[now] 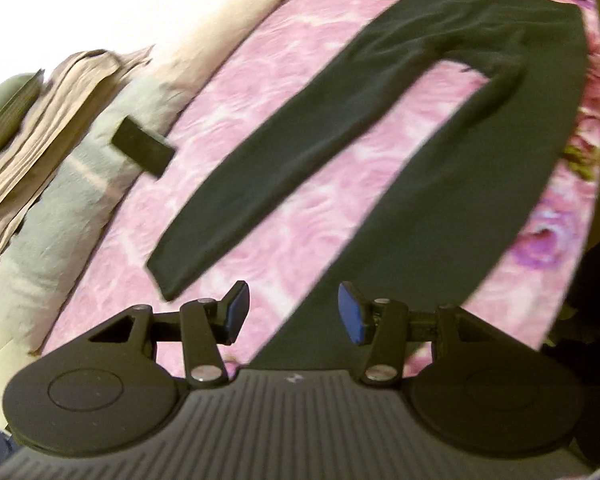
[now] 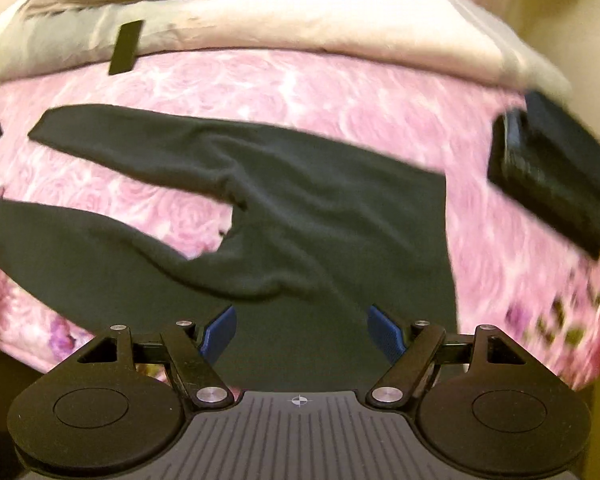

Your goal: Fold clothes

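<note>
A pair of dark trousers (image 1: 440, 92) lies flat and spread on a pink rose-patterned bed cover (image 1: 284, 80), legs apart. In the left wrist view my left gripper (image 1: 294, 314) is open and empty, just above the cuff end of the near leg (image 1: 380, 280). In the right wrist view the trousers (image 2: 320, 200) lie with the waist towards the right; my right gripper (image 2: 300, 336) is open and empty over the near waist edge. A small wrinkle sits at the crotch.
A folded dark garment (image 2: 556, 176) lies on the bed at the right. Pillows (image 1: 72, 184) with a stack of folded beige cloth (image 1: 48, 108) and a black tag (image 2: 126, 46) line the far side. The bed edge drops off beside the near trouser leg.
</note>
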{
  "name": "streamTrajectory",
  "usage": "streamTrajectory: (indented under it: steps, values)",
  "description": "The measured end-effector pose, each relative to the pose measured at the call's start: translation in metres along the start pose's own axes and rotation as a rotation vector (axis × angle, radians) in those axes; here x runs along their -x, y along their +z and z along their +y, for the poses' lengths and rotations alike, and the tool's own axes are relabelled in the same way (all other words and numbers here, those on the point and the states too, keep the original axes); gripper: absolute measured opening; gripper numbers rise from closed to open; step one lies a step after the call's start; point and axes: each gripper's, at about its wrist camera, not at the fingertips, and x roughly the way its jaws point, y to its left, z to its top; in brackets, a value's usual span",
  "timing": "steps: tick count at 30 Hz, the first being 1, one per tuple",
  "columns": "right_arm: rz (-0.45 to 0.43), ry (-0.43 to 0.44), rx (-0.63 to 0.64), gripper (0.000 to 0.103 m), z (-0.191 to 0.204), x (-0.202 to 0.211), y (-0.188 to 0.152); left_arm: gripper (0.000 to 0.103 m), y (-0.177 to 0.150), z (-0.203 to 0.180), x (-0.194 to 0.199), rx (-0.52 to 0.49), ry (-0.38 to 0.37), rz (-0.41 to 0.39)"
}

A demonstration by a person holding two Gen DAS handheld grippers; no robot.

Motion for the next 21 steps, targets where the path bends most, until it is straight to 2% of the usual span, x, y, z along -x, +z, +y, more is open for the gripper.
streamTrajectory:
  steps: [6, 10, 15, 18, 21]
  values:
    - [-0.020, 0.005, 0.104, 0.076, -0.005, -0.014, 0.043, 0.045, 0.012, 0.035, -0.026, 0.003, 0.021, 0.038]
    - [-0.018, 0.023, 0.216, 0.076, -0.020, -0.034, 0.071, 0.045, 0.031, 0.052, -0.047, 0.004, 0.042, 0.081]
    - [-0.008, 0.073, 0.332, 0.076, -0.057, -0.079, 0.118, 0.045, 0.058, 0.079, -0.075, 0.035, 0.073, 0.156]
    - [-0.008, 0.102, 0.360, 0.076, -0.081, -0.107, 0.143, 0.045, 0.075, 0.093, -0.092, 0.019, 0.084, 0.182]
    - [0.039, 0.127, 0.387, 0.076, -0.100, -0.144, 0.162, 0.045, 0.086, 0.104, -0.115, -0.024, 0.081, 0.191]
